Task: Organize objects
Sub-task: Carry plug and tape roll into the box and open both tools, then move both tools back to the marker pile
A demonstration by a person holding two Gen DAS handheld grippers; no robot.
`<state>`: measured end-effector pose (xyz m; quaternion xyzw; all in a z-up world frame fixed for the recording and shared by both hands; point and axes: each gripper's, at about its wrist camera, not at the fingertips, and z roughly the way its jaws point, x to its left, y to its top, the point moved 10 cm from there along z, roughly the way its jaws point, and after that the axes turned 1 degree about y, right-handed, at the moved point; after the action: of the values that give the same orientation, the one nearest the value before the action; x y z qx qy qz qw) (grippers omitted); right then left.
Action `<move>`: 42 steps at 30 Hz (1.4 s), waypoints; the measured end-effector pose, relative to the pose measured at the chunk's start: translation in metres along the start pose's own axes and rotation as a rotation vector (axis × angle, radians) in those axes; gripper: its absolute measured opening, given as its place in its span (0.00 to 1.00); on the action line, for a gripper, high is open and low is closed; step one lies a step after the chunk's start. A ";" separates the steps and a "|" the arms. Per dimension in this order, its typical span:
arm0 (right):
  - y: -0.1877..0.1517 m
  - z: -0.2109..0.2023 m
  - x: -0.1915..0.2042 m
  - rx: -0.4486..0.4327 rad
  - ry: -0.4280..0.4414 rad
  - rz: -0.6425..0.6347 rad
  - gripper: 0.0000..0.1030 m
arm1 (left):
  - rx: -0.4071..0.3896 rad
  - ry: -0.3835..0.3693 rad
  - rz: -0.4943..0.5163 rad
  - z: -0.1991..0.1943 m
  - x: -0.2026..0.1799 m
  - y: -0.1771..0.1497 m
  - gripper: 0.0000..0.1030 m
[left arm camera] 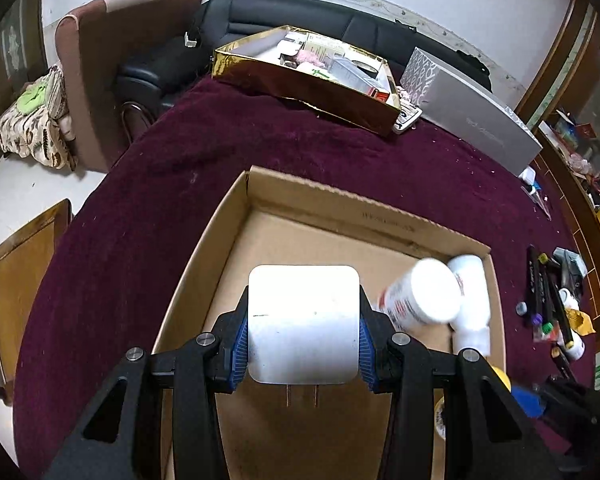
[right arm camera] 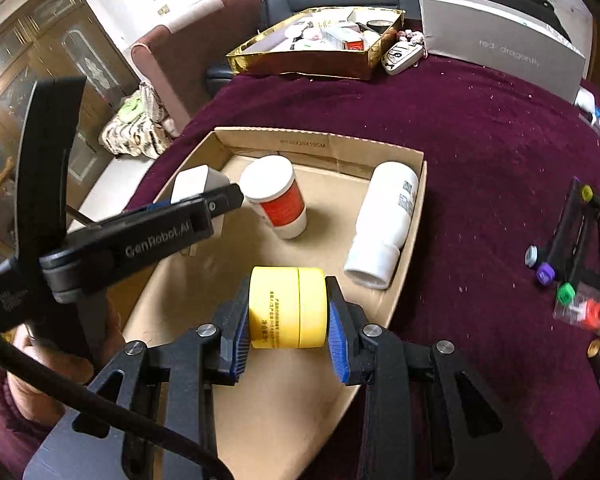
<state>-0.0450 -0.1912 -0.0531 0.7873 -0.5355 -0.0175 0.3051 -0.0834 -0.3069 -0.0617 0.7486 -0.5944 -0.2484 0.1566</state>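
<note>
We've got the charger (left arm camera: 304,324) clamped in our left gripper (left arm camera: 304,344), yellow jar (right arm camera: 287,307) in the right (right arm camera: 288,320), both over the box (right arm camera: 412,200).

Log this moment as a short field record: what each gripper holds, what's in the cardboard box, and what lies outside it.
left gripper: shut on white plug adapter, above the cardboard box
right gripper: shut on yellow jar, above the box
in box: red-labelled white bottle and plain white bottle, both lying down
outside box, right: markers on the purple cloth
far side: gold box full of items, car key, grey box
</note>
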 end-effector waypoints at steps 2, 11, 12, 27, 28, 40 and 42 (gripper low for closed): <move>0.002 0.005 0.000 0.002 -0.012 -0.002 0.30 | 0.009 0.000 -0.003 0.005 0.001 0.003 0.38; 0.009 0.019 -0.004 0.006 -0.041 0.002 0.30 | 0.018 -0.007 -0.015 0.013 -0.002 0.013 0.39; 0.010 0.020 -0.004 0.006 -0.045 0.002 0.30 | 0.019 -0.009 -0.014 0.013 -0.002 0.014 0.39; 0.027 -0.051 -0.007 -0.170 -0.057 0.001 0.51 | -0.085 -0.157 -0.200 -0.059 0.019 0.027 0.40; 0.029 -0.066 -0.010 -0.205 -0.060 0.001 0.51 | -0.104 -0.172 -0.191 -0.071 0.014 0.026 0.41; -0.025 -0.231 -0.152 -0.523 -0.402 0.228 1.00 | -0.178 -0.329 0.106 -0.127 -0.139 0.001 0.54; -0.046 -0.209 -0.186 -0.433 -0.317 0.349 1.00 | -0.150 -0.326 0.154 -0.119 -0.162 -0.011 0.54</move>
<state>-0.0121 0.0751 0.0383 0.5878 -0.6870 -0.2010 0.3769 -0.0352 -0.1551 0.0611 0.6369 -0.6472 -0.3974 0.1323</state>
